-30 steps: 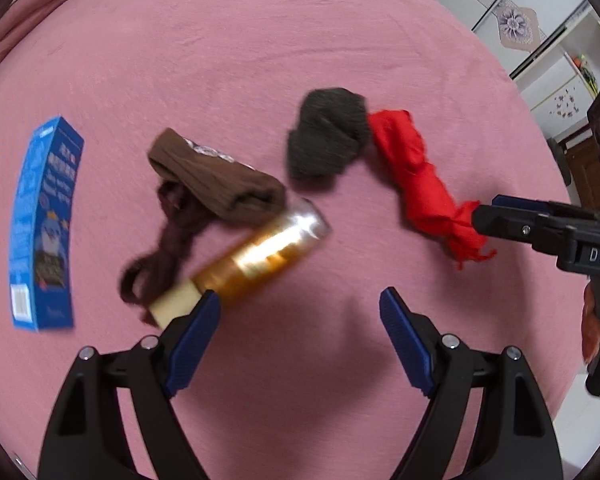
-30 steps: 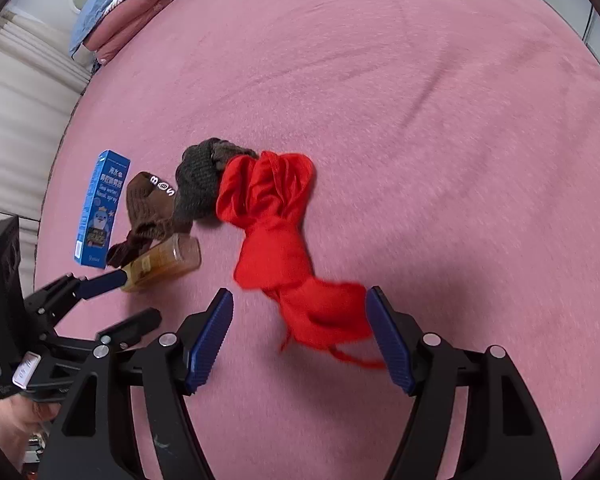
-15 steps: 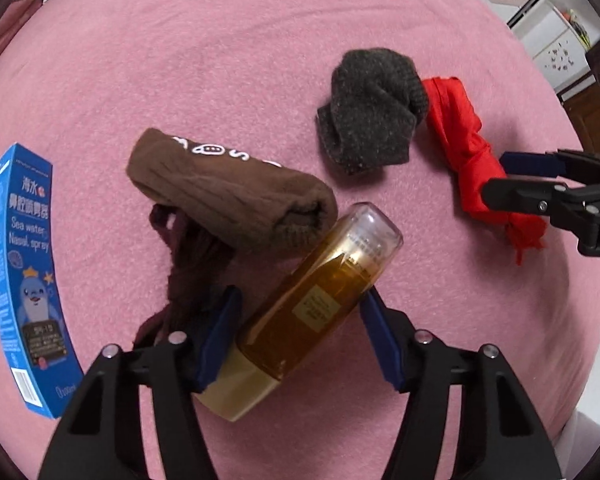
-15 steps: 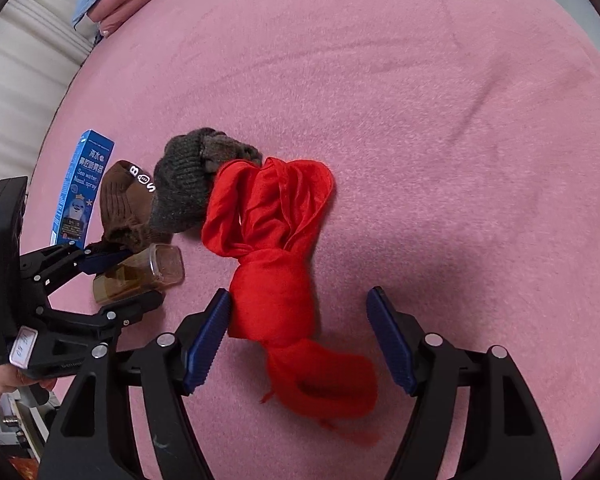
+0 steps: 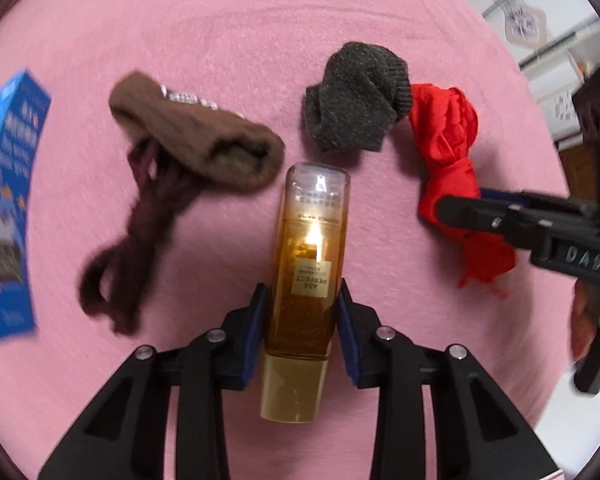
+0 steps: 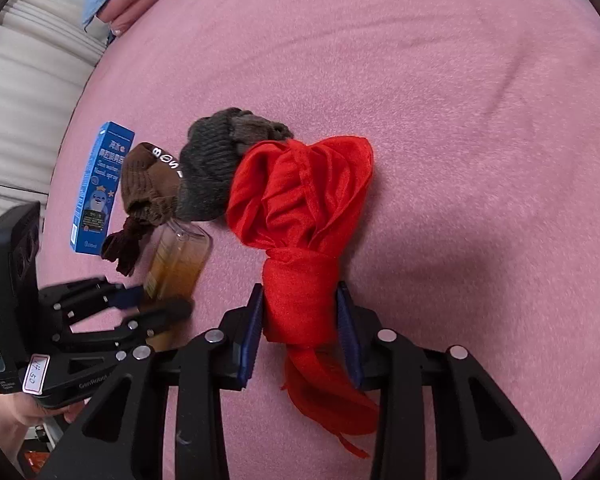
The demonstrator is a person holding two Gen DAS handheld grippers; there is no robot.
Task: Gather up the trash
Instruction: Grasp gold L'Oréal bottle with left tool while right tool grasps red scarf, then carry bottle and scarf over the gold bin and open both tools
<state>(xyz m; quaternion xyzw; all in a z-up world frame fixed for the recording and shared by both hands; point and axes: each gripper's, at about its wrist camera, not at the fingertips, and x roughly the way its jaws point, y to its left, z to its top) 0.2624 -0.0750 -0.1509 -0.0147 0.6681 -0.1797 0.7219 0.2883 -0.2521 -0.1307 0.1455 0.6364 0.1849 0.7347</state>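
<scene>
Far left on the fuzzy pink bed cover (image 5: 228,20): flat-lying blue carton (image 5: 8,200), glossy card, long and rectangular, printed with white lettering and a cartoon figure. Next along, ribbed brown knit sock (image 5: 196,142) rolled into a soft tube, white letters on its cuff, resting over a limp, darker maroon sock (image 5: 136,232). At centre, amber bottle (image 5: 306,268): clear hard plastic, cylindrical, filled with honey-coloured liquid, small paper label, opaque tan cap nearest the camera. Clamped at its lower body by the left gripper (image 5: 300,320), blue-padded jaws pinching both sides. Beyond it, charcoal sock (image 5: 358,116), coarse speckled knit bunched into a lump, touching the red cloth (image 6: 300,216). Smooth, thin, bright fabric, knotted at the middle with loose frayed tails. Squeezed at the knot by the right gripper (image 6: 300,320), jaws pressed into the cloth.
</scene>
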